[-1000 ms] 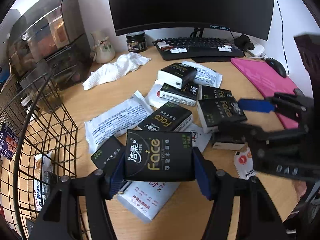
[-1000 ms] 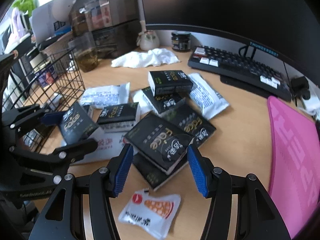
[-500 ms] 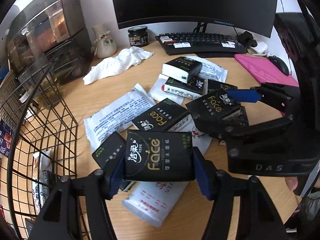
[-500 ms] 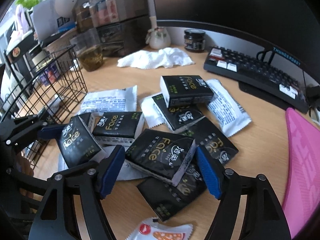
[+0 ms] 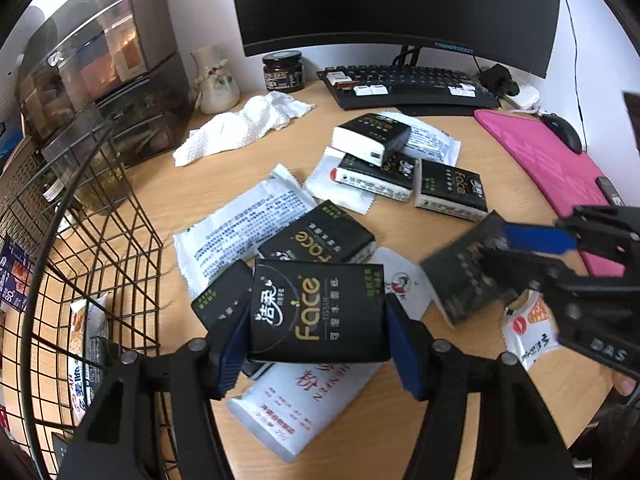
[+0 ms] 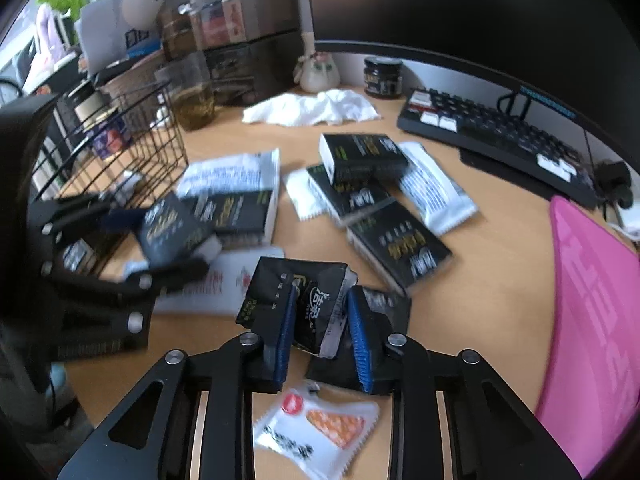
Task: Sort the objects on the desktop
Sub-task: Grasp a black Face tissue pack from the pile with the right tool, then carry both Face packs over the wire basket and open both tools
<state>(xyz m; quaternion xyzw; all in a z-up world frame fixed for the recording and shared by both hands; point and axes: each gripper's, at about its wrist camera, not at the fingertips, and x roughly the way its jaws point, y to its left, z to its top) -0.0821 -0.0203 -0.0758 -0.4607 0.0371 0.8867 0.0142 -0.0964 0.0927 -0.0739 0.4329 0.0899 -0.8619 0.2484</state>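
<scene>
Left wrist view: nearest the lens, the left gripper [image 5: 318, 354] is clamped on a black tissue pack [image 5: 318, 312], its blue pads pressing both short sides and the pack's printed face turned up. Under it lies a white sachet [image 5: 308, 400] on the wooden desk [image 5: 472, 408]. To the left stands a wire basket [image 5: 100, 264] with snack packets inside. To the right the right gripper [image 6: 322, 340] has just been closing, and its pads now squeeze a second tissue pack [image 6: 316, 308], crumpling the wrapper; that pack is blurred in the left view. A small orange-and-white snack packet [image 6: 316, 428] lies just below it.

Further out, more black tissue packs [image 5: 450, 192] and white sachets [image 5: 248, 224] are scattered over the middle of the desk, some overlapping. A pink mat [image 5: 552, 168] lies at the right. Beyond are a crumpled white cloth [image 5: 244, 124], a dark jar [image 5: 282, 72], a keyboard [image 5: 408, 86] and a monitor [image 5: 392, 4].
</scene>
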